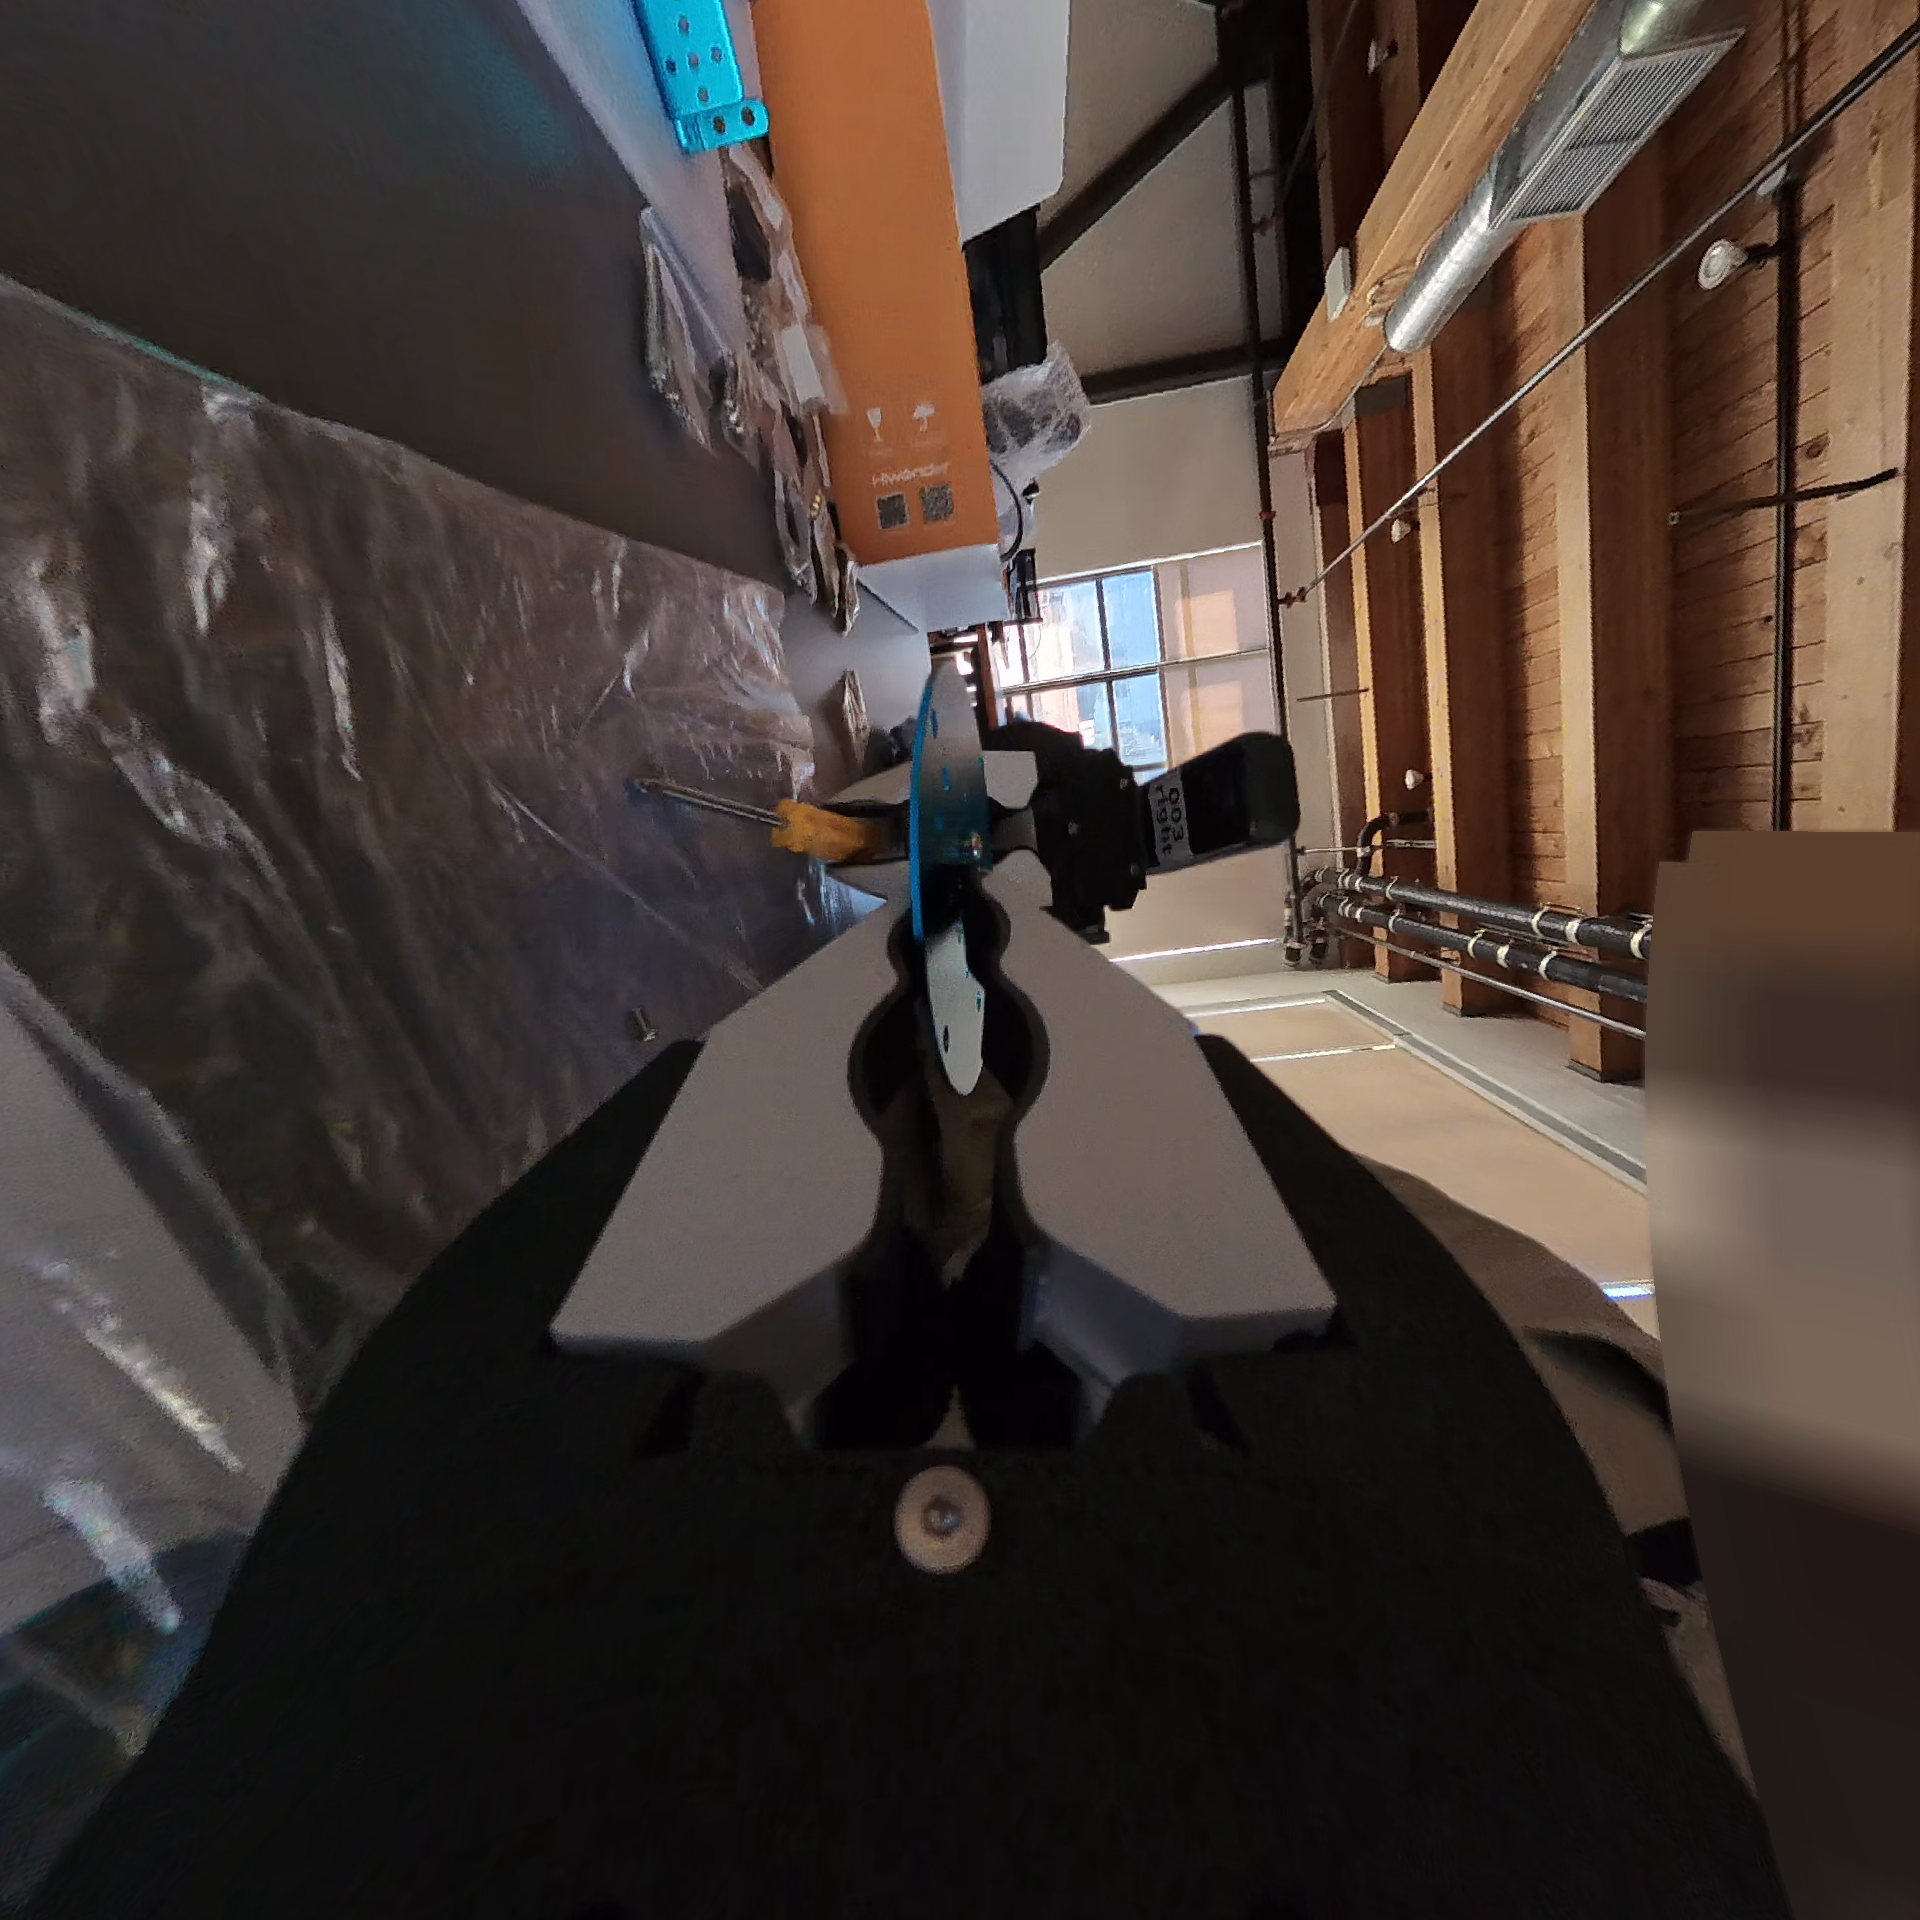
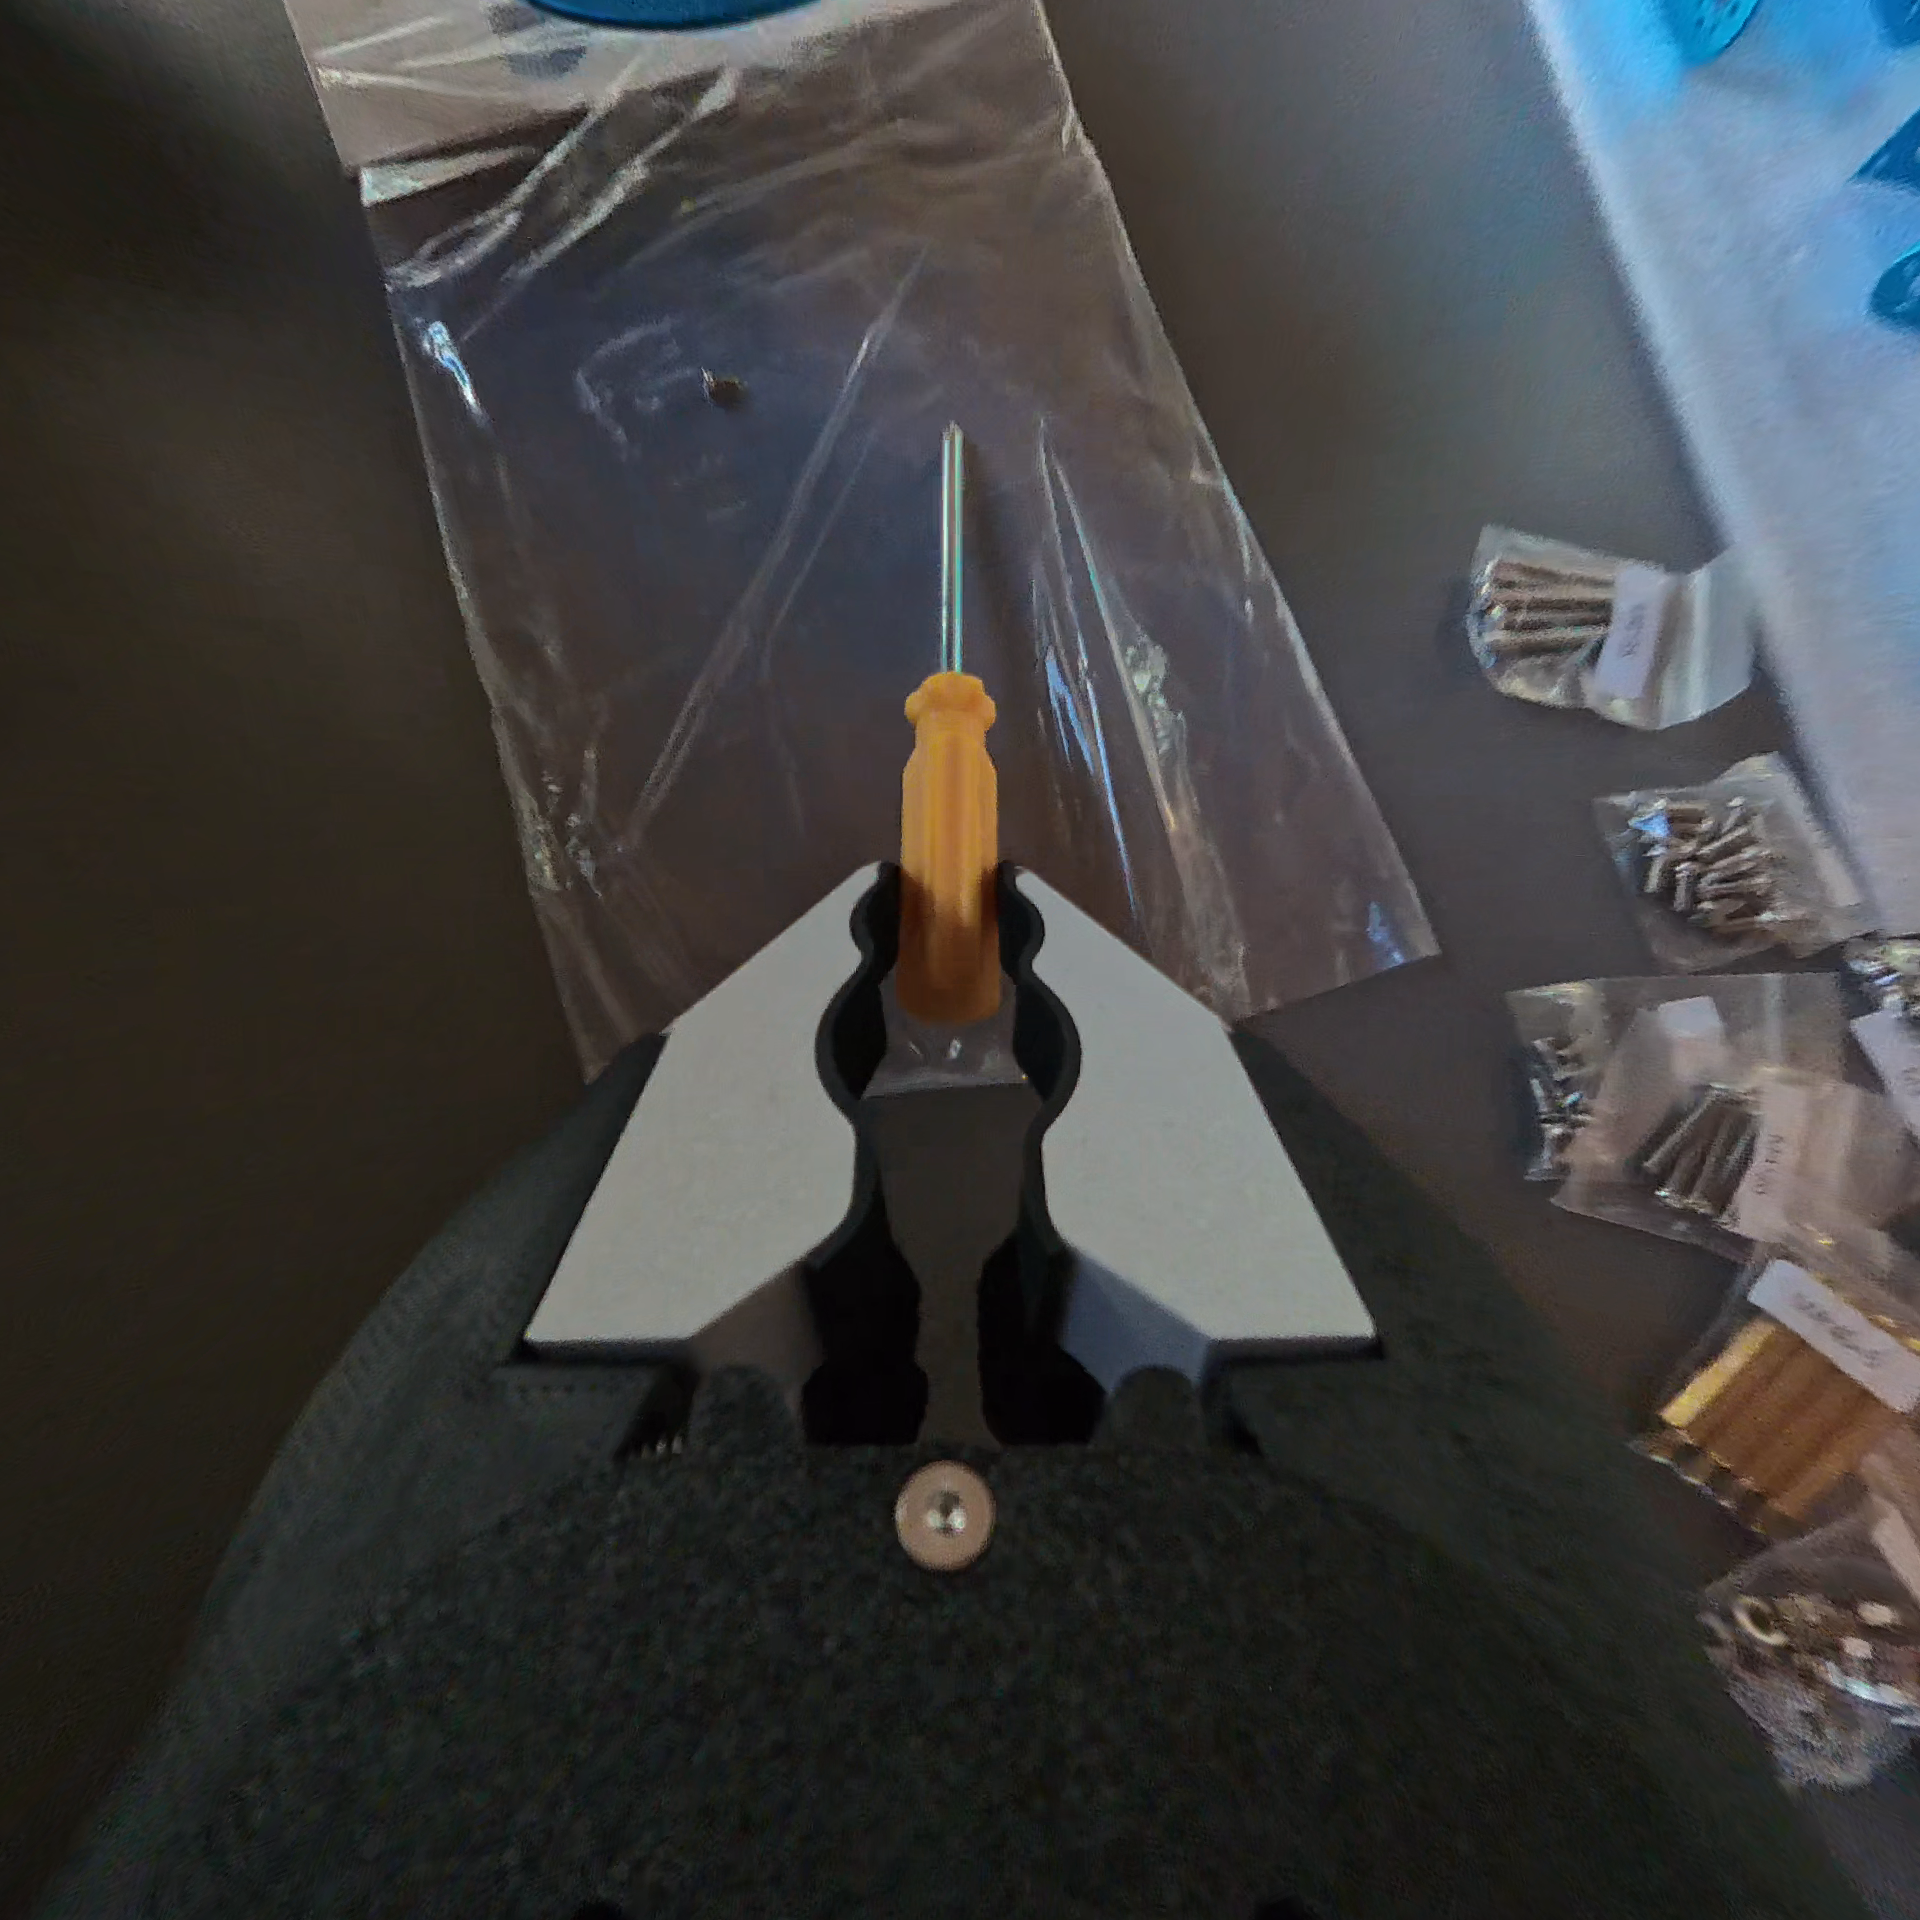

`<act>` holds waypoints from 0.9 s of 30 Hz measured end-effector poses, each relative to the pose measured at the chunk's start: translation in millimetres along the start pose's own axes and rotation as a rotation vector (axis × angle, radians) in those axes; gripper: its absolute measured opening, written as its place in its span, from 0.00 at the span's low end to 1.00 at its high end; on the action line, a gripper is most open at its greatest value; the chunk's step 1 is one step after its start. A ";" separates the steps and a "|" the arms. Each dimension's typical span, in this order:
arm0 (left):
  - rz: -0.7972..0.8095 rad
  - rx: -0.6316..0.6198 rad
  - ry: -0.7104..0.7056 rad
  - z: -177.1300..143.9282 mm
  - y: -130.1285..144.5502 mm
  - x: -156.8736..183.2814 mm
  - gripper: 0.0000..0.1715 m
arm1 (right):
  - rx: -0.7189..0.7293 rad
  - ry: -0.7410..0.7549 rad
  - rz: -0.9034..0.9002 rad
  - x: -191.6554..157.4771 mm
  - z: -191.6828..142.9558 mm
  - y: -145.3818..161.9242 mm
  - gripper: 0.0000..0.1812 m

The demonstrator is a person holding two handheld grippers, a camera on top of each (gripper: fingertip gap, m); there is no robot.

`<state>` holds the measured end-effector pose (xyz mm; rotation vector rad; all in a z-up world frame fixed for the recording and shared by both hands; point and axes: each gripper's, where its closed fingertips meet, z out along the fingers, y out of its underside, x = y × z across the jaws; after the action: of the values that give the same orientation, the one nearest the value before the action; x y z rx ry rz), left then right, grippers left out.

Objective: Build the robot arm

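Dark table [image 2: 208, 520]; fingers [image 2: 1023, 914] clamp screwdriver [image 2: 948, 831].

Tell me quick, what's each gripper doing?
Left gripper: shut on a blue round plate, held edge-on.
Right gripper: shut on an orange-handled screwdriver.

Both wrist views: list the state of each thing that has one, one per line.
left gripper: shut on the blue disc, held edge-on.
right gripper: shut on the screwdriver, shaft pointing away over the clear bag.
clear bag: flat, crumpled, on the table.
loose screw: lying on the bag.
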<state>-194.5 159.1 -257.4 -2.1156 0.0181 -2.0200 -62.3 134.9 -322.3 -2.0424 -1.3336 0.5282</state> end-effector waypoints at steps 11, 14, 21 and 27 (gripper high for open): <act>0.013 -0.161 -0.012 18.5 26.4 -3.3 0.02 | 0.104 -0.113 0.171 -4.4 -7.1 -25.6 0.25; -0.004 -0.179 0.006 20.9 31.3 -0.5 0.02 | 0.166 -0.180 0.285 -15.9 -14.2 -62.0 0.19; -0.039 -0.193 0.067 22.0 41.0 8.2 0.02 | 0.215 -0.624 0.787 -51.6 8.3 -94.5 0.17; -0.023 -0.217 0.038 22.1 48.0 1.9 0.03 | 0.291 -0.810 1.017 -55.8 12.2 -98.3 0.00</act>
<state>-165.9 115.1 -264.1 -2.2109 0.2307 -2.1590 -157.5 115.4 -263.2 -2.2003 -0.3744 2.0098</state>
